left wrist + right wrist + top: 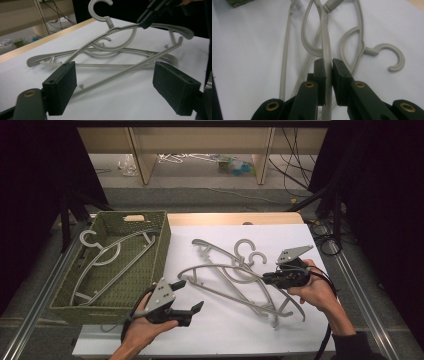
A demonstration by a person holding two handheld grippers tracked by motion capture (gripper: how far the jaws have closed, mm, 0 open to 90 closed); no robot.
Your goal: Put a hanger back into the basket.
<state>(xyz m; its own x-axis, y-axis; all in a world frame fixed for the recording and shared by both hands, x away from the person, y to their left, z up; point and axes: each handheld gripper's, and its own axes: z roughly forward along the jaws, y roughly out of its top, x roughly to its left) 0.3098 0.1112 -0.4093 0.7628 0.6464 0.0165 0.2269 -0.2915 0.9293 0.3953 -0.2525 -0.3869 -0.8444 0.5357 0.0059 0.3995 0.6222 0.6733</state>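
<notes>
Grey plastic hangers (pixel 235 285) lie crossed on the white tabletop (pixel 210 330). My right gripper (pixel 265 279) is shut on the curved arm of the top hanger (pixel 327 42) and holds that side tilted up off the table, hook (pixel 100 10) raised. A second hanger (pixel 395 57) lies flat under it. My left gripper (pixel 191 295) stands open low over the table near the front left, aimed at the pile. In the left gripper view the held hanger's straight bar (pixel 130 68) runs behind the gap between the open pads (pixel 62 82), touching neither. The right gripper (pixel 147 20) shows beyond.
A green woven basket (pixel 162 255) stands at the table's left with one grey hanger (pixel 110 255) lying inside it. The table's wooden far edge (pixel 235 218) is behind the pile. Cables and shelving legs are on the floor beyond.
</notes>
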